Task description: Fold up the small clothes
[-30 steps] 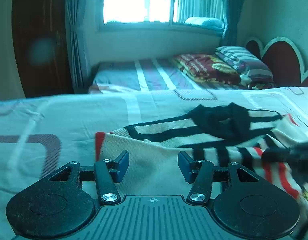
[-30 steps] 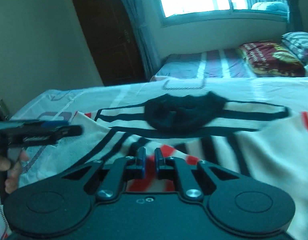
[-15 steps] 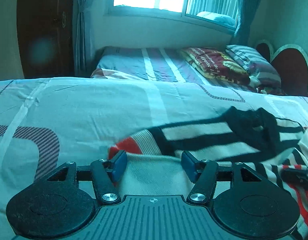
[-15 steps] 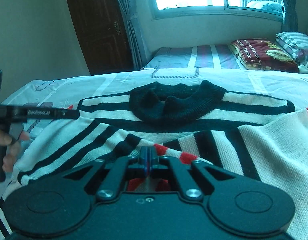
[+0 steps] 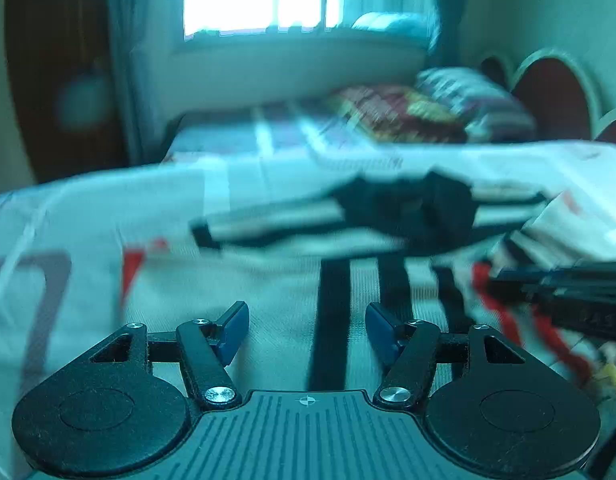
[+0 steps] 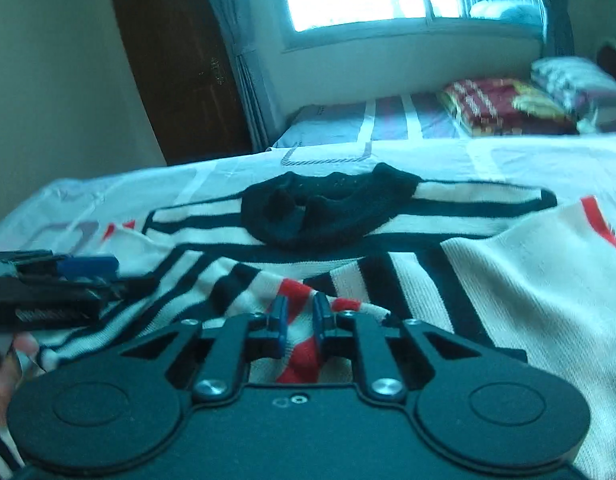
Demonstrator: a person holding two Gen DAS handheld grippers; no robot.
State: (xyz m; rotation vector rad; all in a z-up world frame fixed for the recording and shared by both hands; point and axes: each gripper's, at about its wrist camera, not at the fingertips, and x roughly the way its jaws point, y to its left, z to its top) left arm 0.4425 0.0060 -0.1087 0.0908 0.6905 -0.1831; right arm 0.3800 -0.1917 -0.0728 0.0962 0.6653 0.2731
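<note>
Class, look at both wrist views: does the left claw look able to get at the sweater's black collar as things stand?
Probably yes. The left claw is open over the sweater, and the black collar lies ahead of it with only flat knit between. The right claw, low on the red stripes, is off to the side.

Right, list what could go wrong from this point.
1. The right gripper stands partly open around the sweater's red-striped cuff, so the sleeve could slump out of its fold.
2. The left gripper, open over the sweater, might drag the flat knit and wrinkle it.
</note>
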